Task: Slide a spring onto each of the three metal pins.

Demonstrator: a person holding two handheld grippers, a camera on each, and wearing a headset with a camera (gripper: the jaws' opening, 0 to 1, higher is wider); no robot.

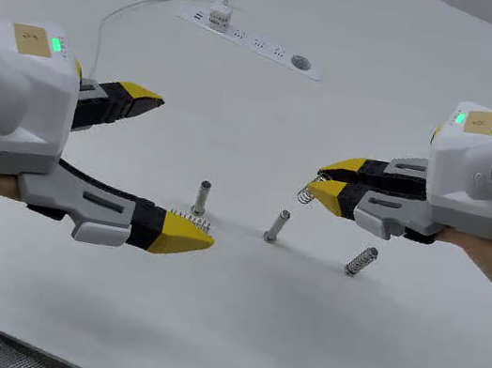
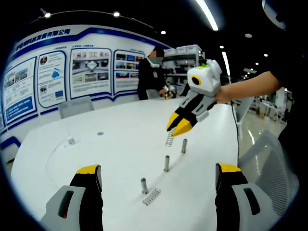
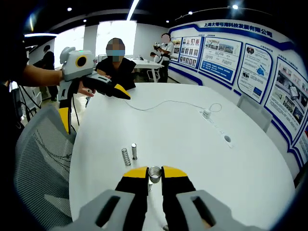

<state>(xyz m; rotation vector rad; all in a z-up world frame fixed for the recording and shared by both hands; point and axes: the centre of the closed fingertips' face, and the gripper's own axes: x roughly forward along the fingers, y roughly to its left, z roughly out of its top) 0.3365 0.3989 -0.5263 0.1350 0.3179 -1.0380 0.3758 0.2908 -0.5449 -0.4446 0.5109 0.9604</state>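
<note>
Right gripper [image 1: 327, 184] is up off the white desk [image 1: 229, 334] with its yellow-tipped jaws pinched narrow on a small silver coil spring [image 1: 304, 194]. In the right gripper view the spring's round end sits right between the two tips. It hangs in the air, up and to the right of the middle short grey metal pin [image 1: 277, 226], close to it but not on it.

Over on the other side, the left gripper [image 1: 167, 170] has its jaws spread wide with nothing between them. One tip is high and the other low, near the desk.

Just by that low tip, a second loose silver spring [image 1: 190, 220] lies flat on the desk, right beside the left-hand metal pin [image 1: 202, 197], which stands upright and bare. The middle pin is bare too.

To the right there's a third upright piece [image 1: 361, 261] showing coils along its length. It looks like a spring on the third pin, though I can't tell for sure. It stands apart from the other two, below the right gripper.

At the far edge of the desk lies a long white power strip [image 1: 252, 42], with a small white plug [image 1: 220, 16] in it and a thin white cable [image 1: 144, 6] looping away.
</note>
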